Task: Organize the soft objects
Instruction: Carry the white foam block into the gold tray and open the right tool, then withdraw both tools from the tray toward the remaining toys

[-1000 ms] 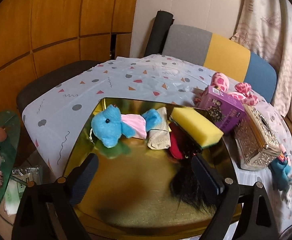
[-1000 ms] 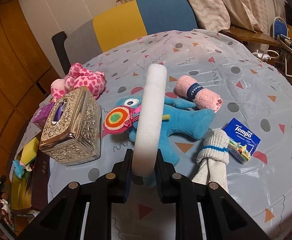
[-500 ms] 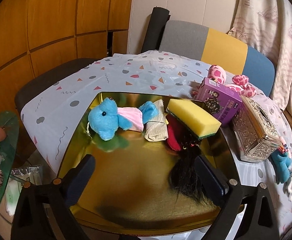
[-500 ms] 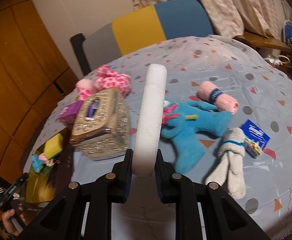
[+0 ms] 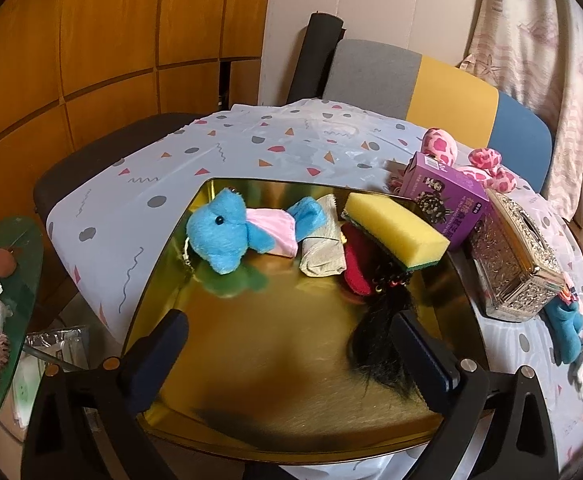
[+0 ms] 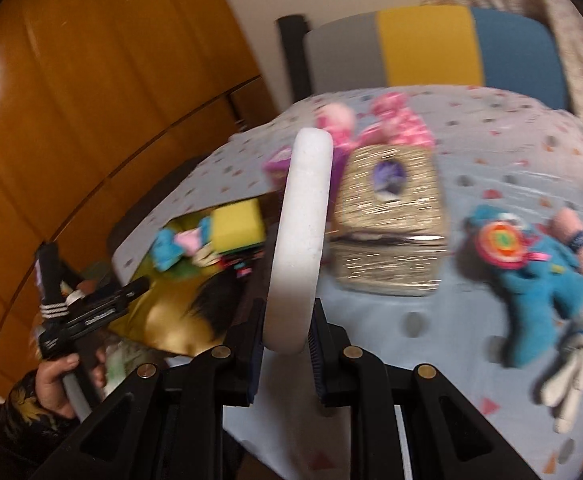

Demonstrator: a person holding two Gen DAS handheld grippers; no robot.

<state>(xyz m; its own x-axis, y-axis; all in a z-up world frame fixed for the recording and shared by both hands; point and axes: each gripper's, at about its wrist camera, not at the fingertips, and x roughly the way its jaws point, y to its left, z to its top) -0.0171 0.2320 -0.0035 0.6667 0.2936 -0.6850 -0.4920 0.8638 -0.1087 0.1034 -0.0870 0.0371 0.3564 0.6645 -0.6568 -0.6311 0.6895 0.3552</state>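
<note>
- Left wrist view: the left claw (image 5: 287,356) hangs over the gold tray (image 5: 251,392) on the desk (image 5: 251,148), released, its jaws wider than a second ago and nothing between them. The black furry piece (image 5: 379,340) now lies free in the tray, beside the blue plush (image 5: 223,236), yellow sponge (image 5: 395,228) and red item (image 5: 355,268); that drop looks finished.
- Right wrist view: the right claw (image 6: 285,344) is clenched on the white foam stick (image 6: 301,236). The view has swung from the teal toy (image 6: 539,280) and silver tissue box (image 6: 391,220) toward the tray, blurred by motion. The stick is likely the next thing to go in.
</note>
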